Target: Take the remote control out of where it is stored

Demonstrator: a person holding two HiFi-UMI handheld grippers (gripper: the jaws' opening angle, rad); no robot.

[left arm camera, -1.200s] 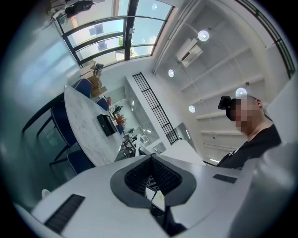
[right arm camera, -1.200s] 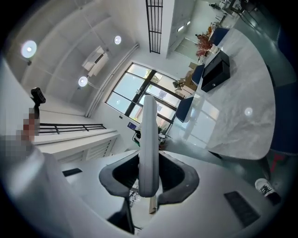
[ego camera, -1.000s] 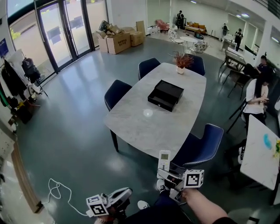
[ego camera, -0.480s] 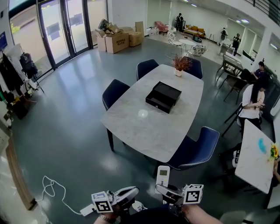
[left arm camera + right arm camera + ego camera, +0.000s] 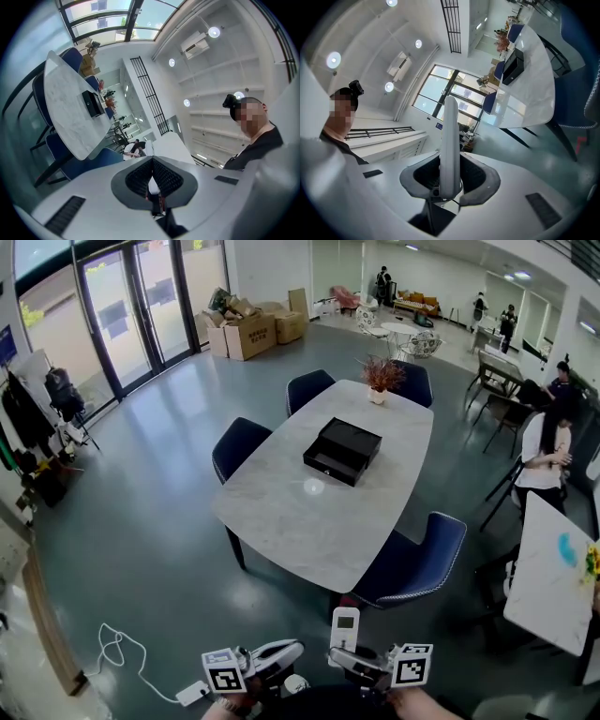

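Slim white remote control point(image 5: 344, 632) upright, pinched between the jaws of the right gripper point(image 5: 450, 174), low in the head view; left gripper point(image 5: 151, 178) pressed together, empty; black drawer box point(image 5: 341, 451) well apart, on the white marble table point(image 5: 309, 521)

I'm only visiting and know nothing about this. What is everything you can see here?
table: one, pale marble, middle of the room
box: one, black, on the table
potted plant: one, reddish, table's far end
chairs: four, blue, around the table
cardboard boxes: several, brown, by the glass doors
cable: one, white, on the floor
people: several, right side and far back
remote control: one, white, upright in the right tongs
left tongs: one, grey, shut, empty
right tongs: one, grey, shut on the remote control
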